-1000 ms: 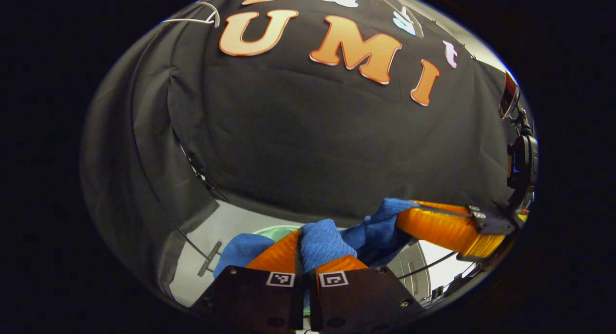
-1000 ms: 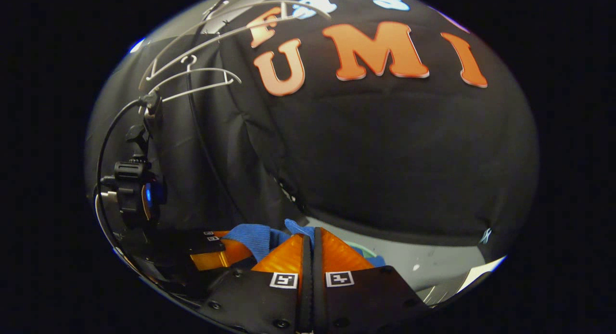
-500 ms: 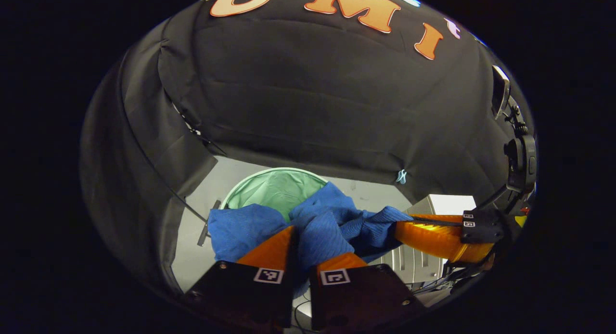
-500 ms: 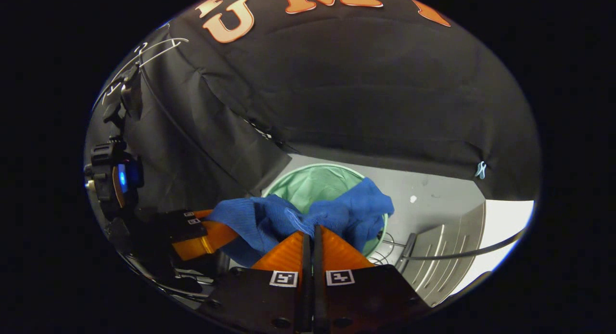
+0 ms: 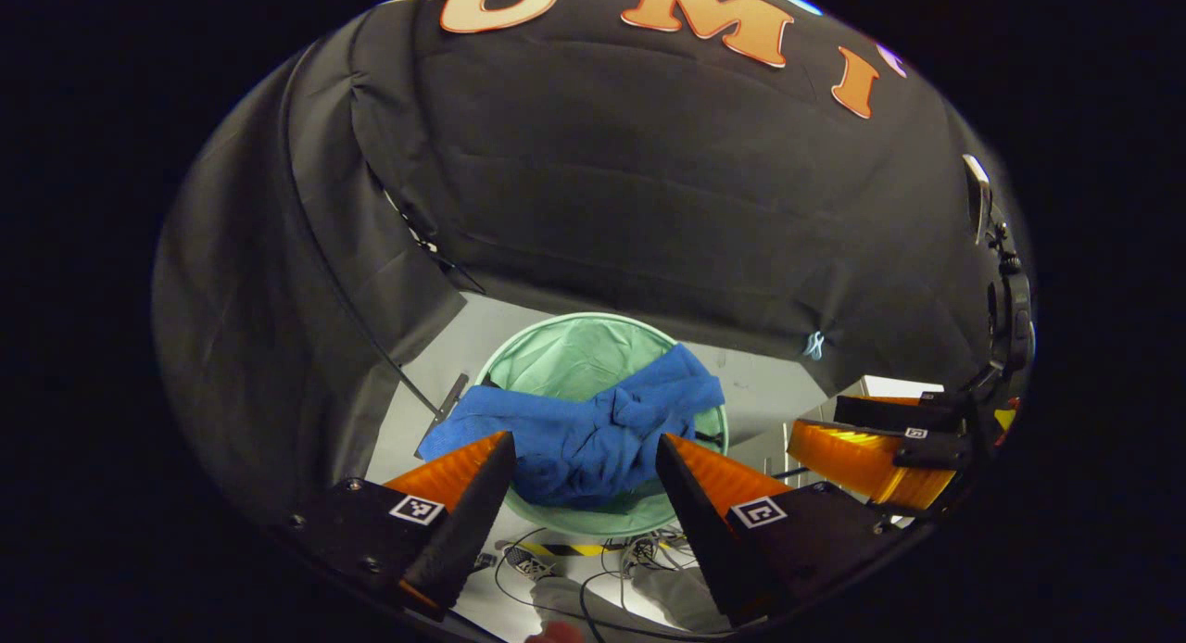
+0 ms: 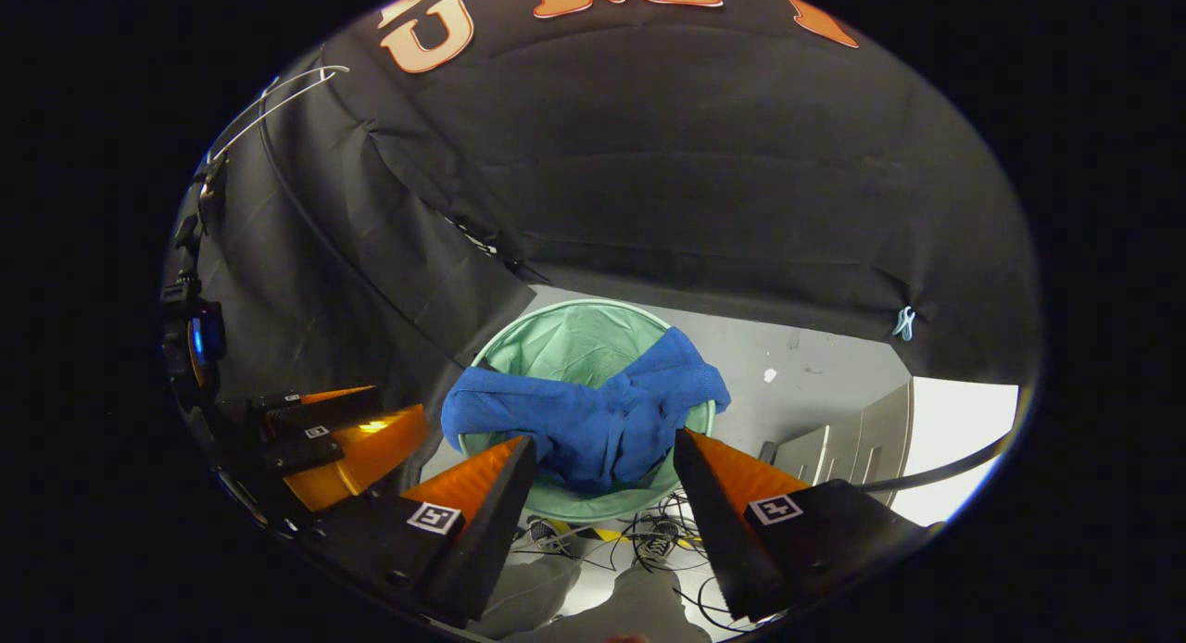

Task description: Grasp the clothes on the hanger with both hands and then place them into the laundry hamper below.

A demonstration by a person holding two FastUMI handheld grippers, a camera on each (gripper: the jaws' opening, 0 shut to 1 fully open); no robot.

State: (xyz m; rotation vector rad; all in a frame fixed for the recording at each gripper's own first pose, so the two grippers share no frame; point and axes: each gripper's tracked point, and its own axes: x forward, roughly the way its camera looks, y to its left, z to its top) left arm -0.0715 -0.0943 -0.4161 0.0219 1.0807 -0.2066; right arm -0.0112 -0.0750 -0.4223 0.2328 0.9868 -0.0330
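Observation:
A blue garment (image 5: 584,432) (image 6: 586,419) lies bunched across the round, pale green laundry hamper (image 5: 565,356) (image 6: 565,339), draping over its near and left rim. My left gripper (image 5: 586,453) hangs above it, open, with nothing between its fingers. My right gripper (image 6: 604,450) is likewise open over the garment. Each gripper also appears at the side of the other's view: the right one (image 5: 871,444), the left one (image 6: 343,439). White wire hangers (image 6: 278,106) hang at the upper left of the right gripper view.
The hamper stands on a pale floor (image 6: 815,365) against the black cloth wall (image 5: 649,217). Cables and a person's shoes and trouser legs (image 6: 593,569) lie below the hamper's near edge. A pale ribbed unit (image 6: 834,448) stands to the right.
Both grippers have gone from shut on the blue garment to open. The garment has dropped from them onto the hamper.

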